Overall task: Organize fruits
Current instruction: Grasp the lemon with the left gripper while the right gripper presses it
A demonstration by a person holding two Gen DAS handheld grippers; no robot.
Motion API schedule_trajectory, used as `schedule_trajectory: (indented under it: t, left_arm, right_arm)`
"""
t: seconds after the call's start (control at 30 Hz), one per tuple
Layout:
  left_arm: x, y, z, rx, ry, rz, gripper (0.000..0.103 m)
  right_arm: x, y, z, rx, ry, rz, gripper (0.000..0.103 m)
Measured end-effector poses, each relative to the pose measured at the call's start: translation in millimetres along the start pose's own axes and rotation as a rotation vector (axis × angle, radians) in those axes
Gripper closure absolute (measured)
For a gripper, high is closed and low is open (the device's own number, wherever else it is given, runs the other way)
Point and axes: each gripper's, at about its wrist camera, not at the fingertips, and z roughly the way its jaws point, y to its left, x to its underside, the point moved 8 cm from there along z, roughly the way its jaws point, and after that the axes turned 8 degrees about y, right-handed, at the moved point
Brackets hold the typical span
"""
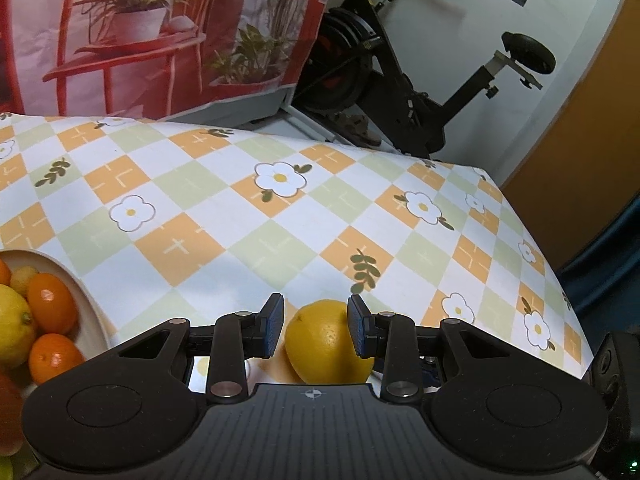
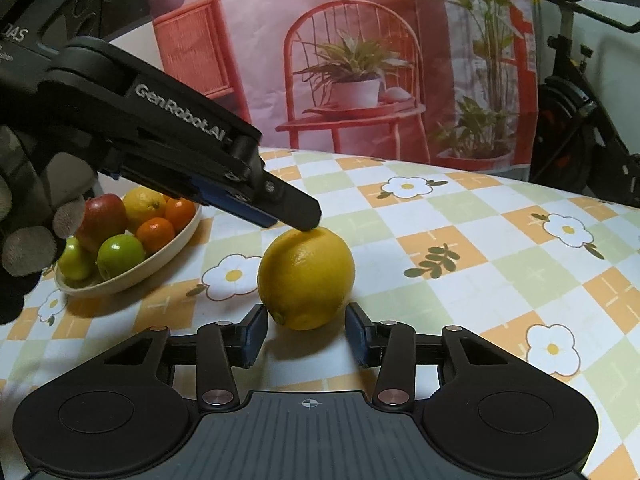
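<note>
A yellow lemon (image 2: 306, 276) lies on the checked tablecloth. My right gripper (image 2: 306, 332) is open, and the lemon's near end sits between its fingertips without touching the pads. My left gripper (image 2: 308, 222) comes in from the left and slants down, its tip resting on top of the lemon. In the left wrist view the lemon (image 1: 324, 340) lies under and between the left gripper's (image 1: 316, 304) fingers, which stand apart and do not squeeze it. A cream plate (image 2: 120, 282) at the left holds a red apple, a lemon, small oranges and green fruits.
The plate's rim (image 1: 94, 312) is just left of the left gripper. A gloved hand (image 2: 32, 216) holds that gripper. A red printed backdrop (image 2: 360, 60) stands behind the table, an exercise bike (image 1: 400, 80) beyond it. The table edge (image 1: 560, 280) drops off at the right.
</note>
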Motion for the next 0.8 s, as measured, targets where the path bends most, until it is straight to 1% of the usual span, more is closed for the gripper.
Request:
schedule_trajectory:
  t: [0.27, 0.4, 0.47, 0.5, 0.8]
  left_arm:
    - [1.2, -5.9, 6.3, 0.033, 0.015, 0.013, 0.066]
    - [1.3, -3.9, 8.6, 0.049, 0.024, 0.002, 0.062]
    - [2.1, -4.0, 9.2, 0.05, 0.024, 0.006, 0.06]
    - [2.9, -3.9, 9.4, 0.049, 0.025, 0.008, 0.057]
    - [5.8, -6.0, 9.6, 0.065, 0.028, 0.02, 0.057]
  right_arm:
    - [0.3, 0.0, -0.6, -0.003, 0.003, 0.001, 0.06]
    - [0.4, -1.0, 0.1, -0.001, 0.006, 0.002, 0.06]
    - [0.4, -1.0, 0.2, -0.001, 0.007, 0.003, 0.06]
    - [0.3, -1.2, 0.6, 0.001, 0.008, 0.004, 0.06]
    - [0.4, -2.0, 2.5, 0.009, 0.015, 0.006, 0.06]
